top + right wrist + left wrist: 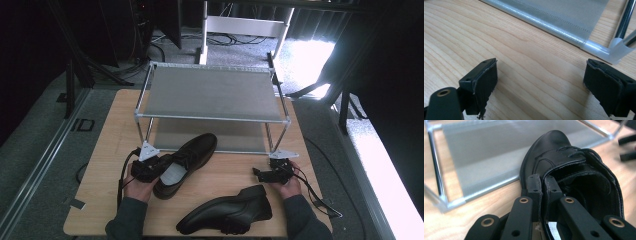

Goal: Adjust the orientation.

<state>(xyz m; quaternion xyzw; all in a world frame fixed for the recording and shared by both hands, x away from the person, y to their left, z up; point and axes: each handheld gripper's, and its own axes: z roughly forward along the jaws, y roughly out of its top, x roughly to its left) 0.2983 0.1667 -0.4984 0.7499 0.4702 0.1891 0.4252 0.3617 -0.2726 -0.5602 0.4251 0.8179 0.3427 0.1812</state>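
At seven o'clock on the worktop, the left tongs pinch the collar of the black shoe, toe towards the rack. Lifting calls for a firm, level pinch. Right tongs rest spread at four o'clock.

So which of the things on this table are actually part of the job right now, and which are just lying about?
Part of the job:
- held shoe, its collar pinched by the left gripper
- shoe rack, toe pointing at its lower shelf
- second shoe, likely next

Lying about:
- right gripper, open above bare wooden table
- floor cables behind the rack
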